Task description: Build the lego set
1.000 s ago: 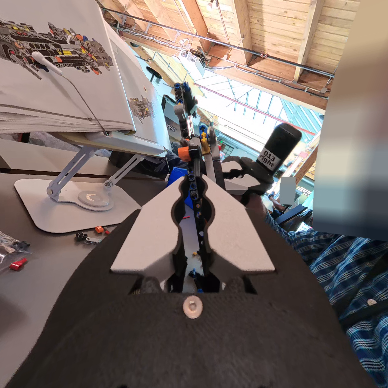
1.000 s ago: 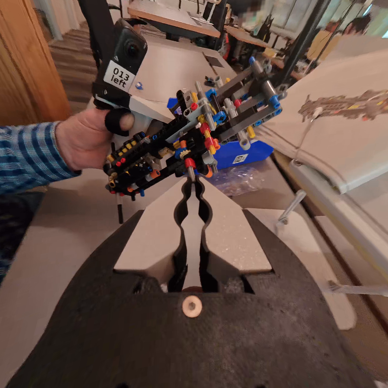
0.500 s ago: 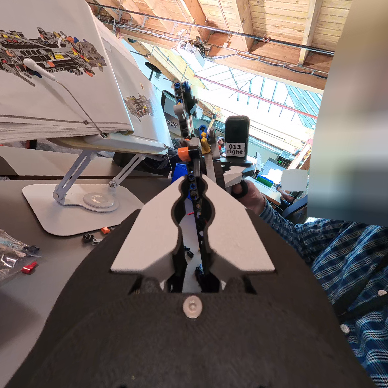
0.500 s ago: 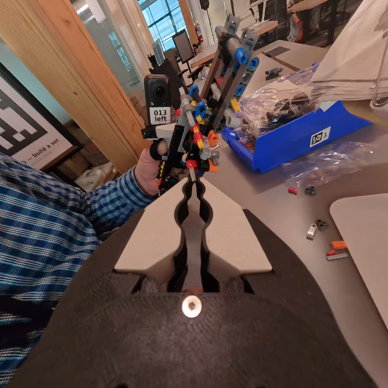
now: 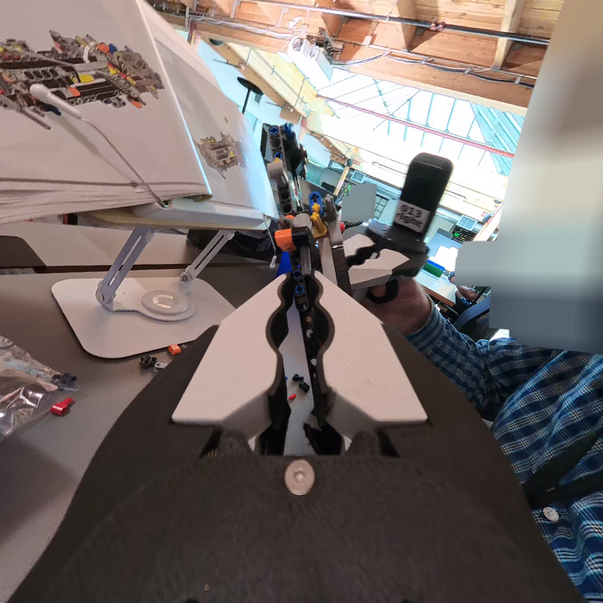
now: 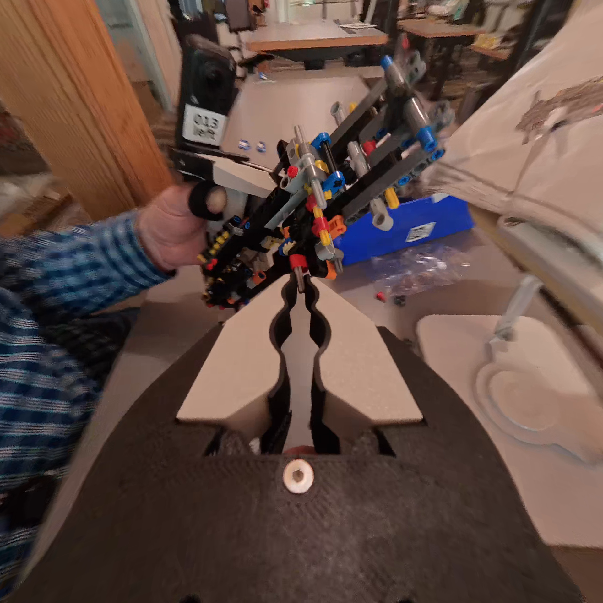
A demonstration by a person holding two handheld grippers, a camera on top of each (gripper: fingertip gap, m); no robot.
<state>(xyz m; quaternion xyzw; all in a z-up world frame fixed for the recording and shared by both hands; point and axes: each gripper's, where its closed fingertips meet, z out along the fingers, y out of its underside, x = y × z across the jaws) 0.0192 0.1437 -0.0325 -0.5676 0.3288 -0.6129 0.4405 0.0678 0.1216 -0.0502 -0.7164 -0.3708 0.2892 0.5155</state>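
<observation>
The lego model (image 6: 326,202) is a long black and grey beam assembly with blue, red, yellow and orange pins, held in the air and slanting up to the right. My left gripper (image 5: 300,277) is shut on the model's black beam (image 5: 306,319), and the rest of the model (image 5: 287,195) rises beyond the fingertips. My right gripper (image 6: 298,282) is shut on a grey axle (image 6: 299,277) under a red bush at the model's lower edge. The right gripper (image 5: 375,261) also shows in the left wrist view, and the left gripper (image 6: 235,173) in the right wrist view.
An open instruction book (image 5: 98,130) lies on a white stand (image 5: 140,313). A blue bin (image 6: 408,225) and a plastic bag (image 6: 417,267) lie on the grey table behind the model. Loose red (image 5: 60,408), orange (image 5: 174,349) and black (image 5: 148,360) pieces lie near the stand. A wooden post (image 6: 81,114) stands at the left. The tips of one gripper are about 7 cm away from the tips of the other.
The model was swung upright half a second ago and now slants to the right again. Both grippers kept their hold. The right gripper tilted and moved with it.
</observation>
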